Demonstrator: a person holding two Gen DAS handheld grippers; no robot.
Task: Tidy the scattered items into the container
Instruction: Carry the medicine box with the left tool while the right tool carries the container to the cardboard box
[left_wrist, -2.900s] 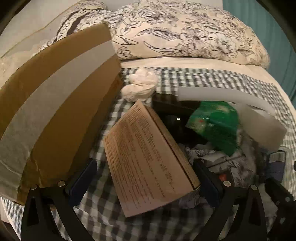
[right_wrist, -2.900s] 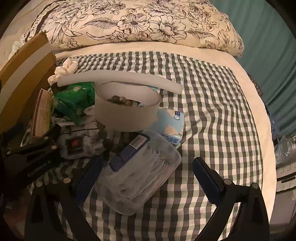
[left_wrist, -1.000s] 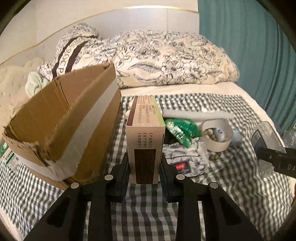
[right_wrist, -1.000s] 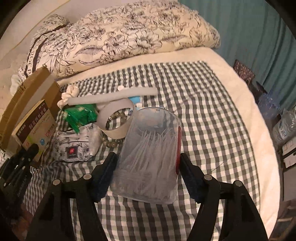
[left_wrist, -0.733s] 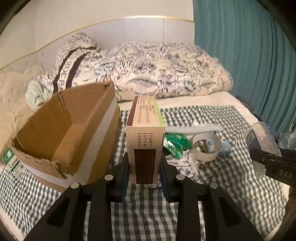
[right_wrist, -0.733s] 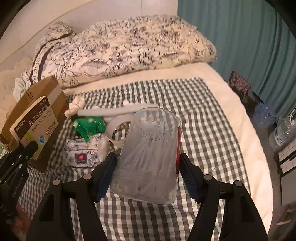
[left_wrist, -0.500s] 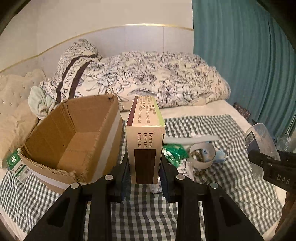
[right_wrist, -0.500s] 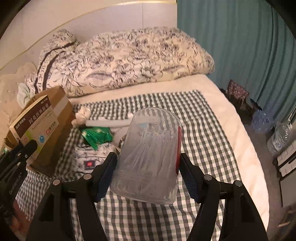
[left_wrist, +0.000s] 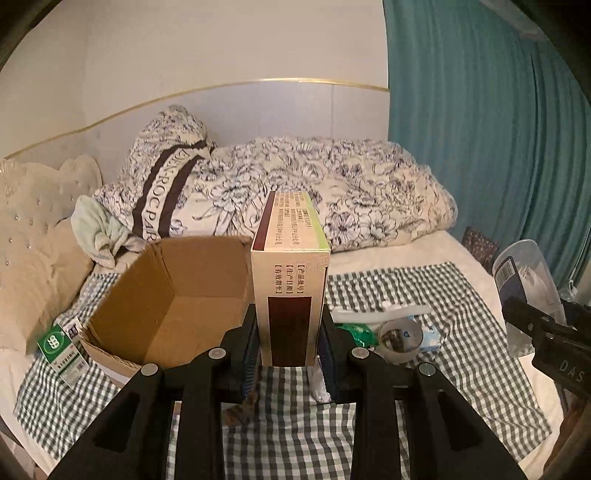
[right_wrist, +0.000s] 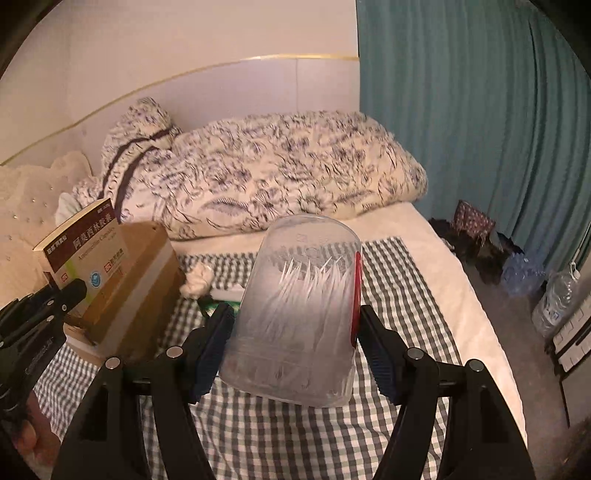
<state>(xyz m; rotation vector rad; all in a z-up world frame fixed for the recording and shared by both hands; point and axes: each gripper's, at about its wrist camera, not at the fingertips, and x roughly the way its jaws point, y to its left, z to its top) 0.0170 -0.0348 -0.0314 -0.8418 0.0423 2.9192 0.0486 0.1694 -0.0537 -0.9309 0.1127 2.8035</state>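
My left gripper (left_wrist: 290, 343) is shut on a tall beige and brown medicine box (left_wrist: 290, 280), held upright high above the bed; the box also shows in the right wrist view (right_wrist: 86, 254). The open cardboard box (left_wrist: 166, 295) sits on the checked cloth just left of it. My right gripper (right_wrist: 295, 343) is shut on a clear plastic tub of white picks (right_wrist: 299, 310), also raised; the tub shows at the right edge of the left wrist view (left_wrist: 524, 288). On the cloth lie a white tape roll (left_wrist: 400, 334), a green packet (left_wrist: 354, 328) and a white foam strip (left_wrist: 376, 314).
A floral duvet (left_wrist: 314, 184) and pillows (left_wrist: 33, 236) fill the back of the bed. A green and white carton (left_wrist: 61, 349) lies left of the cardboard box. A teal curtain (right_wrist: 480, 110) hangs at the right, with water bottles (right_wrist: 554, 295) on the floor.
Both grippers closed on their items, lifted them off the cloth and have kept rising. The cardboard box's inside has come into view.
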